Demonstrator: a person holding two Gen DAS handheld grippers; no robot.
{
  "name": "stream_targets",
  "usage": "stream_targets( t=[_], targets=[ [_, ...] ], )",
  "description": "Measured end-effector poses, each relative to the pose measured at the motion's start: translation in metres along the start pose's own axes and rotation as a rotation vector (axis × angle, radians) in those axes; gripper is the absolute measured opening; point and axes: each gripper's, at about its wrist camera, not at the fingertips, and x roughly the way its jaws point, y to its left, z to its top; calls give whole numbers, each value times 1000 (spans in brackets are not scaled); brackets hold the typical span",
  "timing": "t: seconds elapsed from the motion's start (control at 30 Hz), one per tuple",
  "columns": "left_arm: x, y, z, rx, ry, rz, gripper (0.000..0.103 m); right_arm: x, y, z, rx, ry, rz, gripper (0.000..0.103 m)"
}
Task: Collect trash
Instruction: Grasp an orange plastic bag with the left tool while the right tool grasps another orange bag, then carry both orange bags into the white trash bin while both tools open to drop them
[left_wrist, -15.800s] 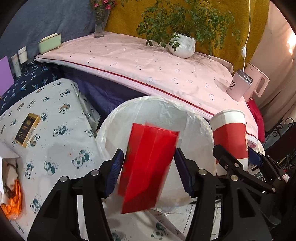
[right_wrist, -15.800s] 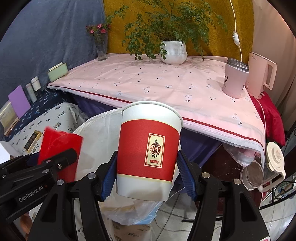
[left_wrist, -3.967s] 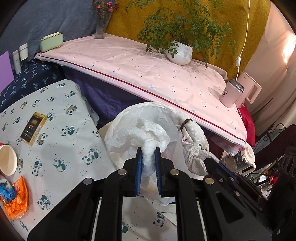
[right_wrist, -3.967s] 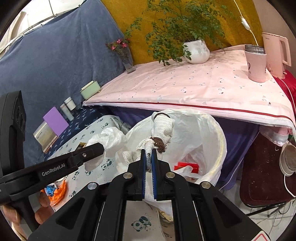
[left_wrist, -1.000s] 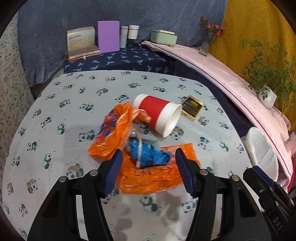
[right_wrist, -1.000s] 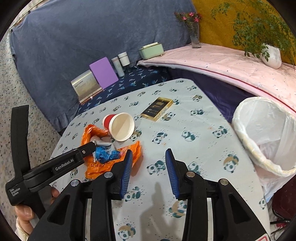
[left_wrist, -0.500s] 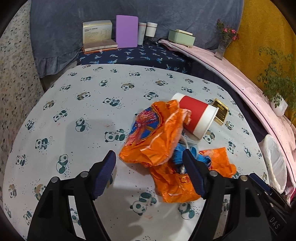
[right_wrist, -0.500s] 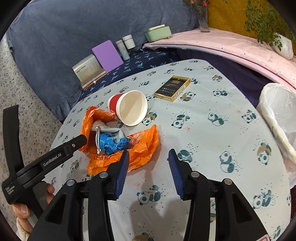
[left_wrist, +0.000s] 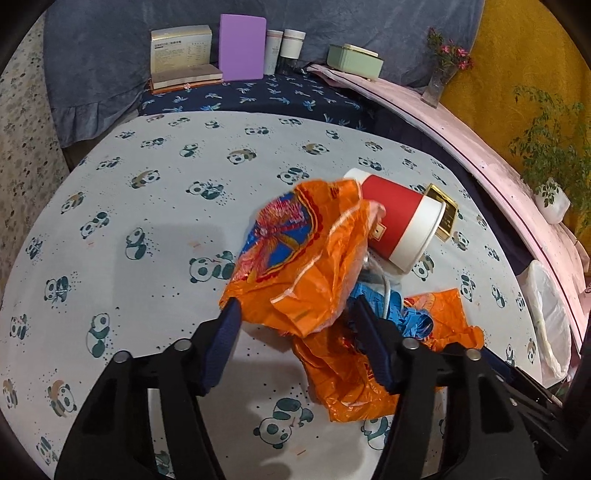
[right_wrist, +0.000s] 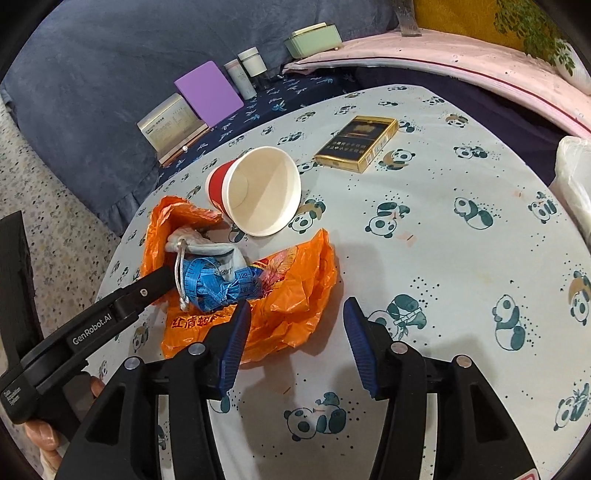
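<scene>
A crumpled orange plastic bag (left_wrist: 306, 258) (right_wrist: 291, 291) lies on the panda-print table (left_wrist: 155, 206) with a blue measuring tape (right_wrist: 218, 284) and a grey pouch (right_wrist: 199, 247) on it. A red and white paper cup (left_wrist: 402, 225) (right_wrist: 258, 192) lies on its side just beyond. My left gripper (left_wrist: 295, 325) is open, its jaws on either side of the bag's near edge. My right gripper (right_wrist: 295, 325) is open and empty, low over the bag's right end. The left gripper's finger (right_wrist: 147, 288) also shows in the right wrist view, beside the tape.
A dark and gold cigarette pack (right_wrist: 358, 142) lies past the cup. The white-lined bin (left_wrist: 546, 314) stands off the table's right edge. Boxes, a purple card (left_wrist: 242, 46), jars and a green tin (left_wrist: 354, 61) line the back. A potted plant (left_wrist: 550, 199) sits on the pink bed.
Both grippers have moved forward and down to the orange bag. The left jaws now flank the bag's edge, and the right gripper is closer to the bag.
</scene>
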Motion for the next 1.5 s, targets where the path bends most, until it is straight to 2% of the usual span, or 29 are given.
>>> stream_targets(
  t=[0.03,0.07,0.1,0.13,0.17,0.2,0.4,0.57,0.87,1.5],
  targets=[
    [1,0,0,1,8,-3,49,0,0,0,0,1,3,51],
    [2,0,-1,1,14,-9,42,1,0,-1,-3,5,5,51],
    [3,0,-1,0,22,-17,36,1,1,-1,-4,6,9,46],
    [3,0,-1,-3,27,-22,35,2,1,-1,-6,10,12,34],
    [2,0,-2,-6,26,-24,33,3,1,-1,-9,16,15,29],
    [1,-1,-2,-7,22,-27,25,3,1,-1,-11,17,14,27],
    [-10,-8,-2,5,12,-43,11,-15,5,-2,-32,-39,8,12],
    [-25,-18,-4,15,-4,-64,9,-40,6,-1,-57,-107,-22,11],
    [-53,-54,-10,68,-34,-103,9,-93,-15,4,-28,-216,-49,11],
    [-92,-183,-32,266,-64,-188,9,-187,-98,1,107,-384,-112,11]
  ],
)
